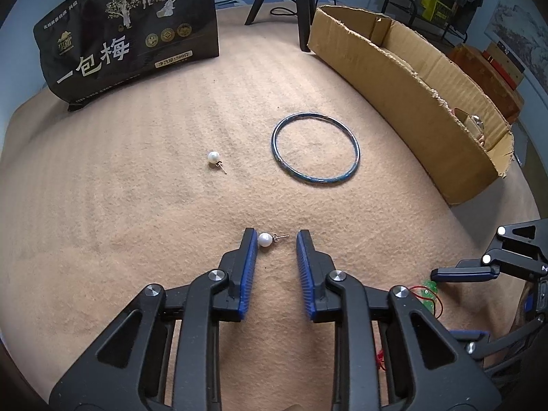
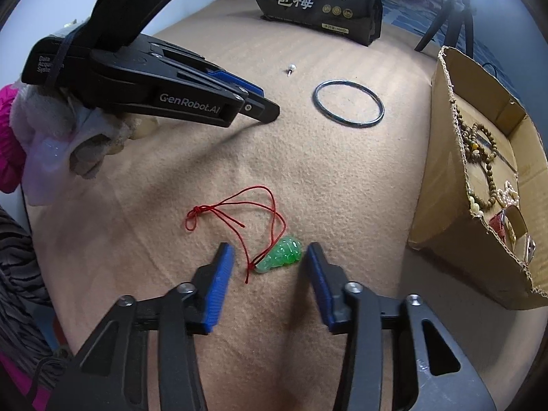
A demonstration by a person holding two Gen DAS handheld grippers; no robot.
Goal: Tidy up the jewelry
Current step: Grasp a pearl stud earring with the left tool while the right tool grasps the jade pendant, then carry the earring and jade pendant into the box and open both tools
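Note:
My left gripper [image 1: 276,239] is open around a pearl stud earring [image 1: 265,239] lying on the tan cloth, the pearl against the left pad. A second pearl earring [image 1: 213,157] lies farther off; it also shows in the right wrist view [image 2: 291,67]. A dark blue bangle [image 1: 315,148] lies flat to the right and shows in the right wrist view too [image 2: 348,103]. My right gripper [image 2: 269,257] is open around a green jade pendant [image 2: 281,255] on a red cord [image 2: 239,210]. The left gripper [image 2: 260,102] shows from the side there.
A cardboard box [image 2: 445,185] at the right holds bead strings [image 2: 479,150] and other jewelry; it also shows in the left wrist view [image 1: 404,85]. A black snack bag [image 1: 130,30] stands at the back. Black tripod legs [image 1: 301,7] stand behind the box.

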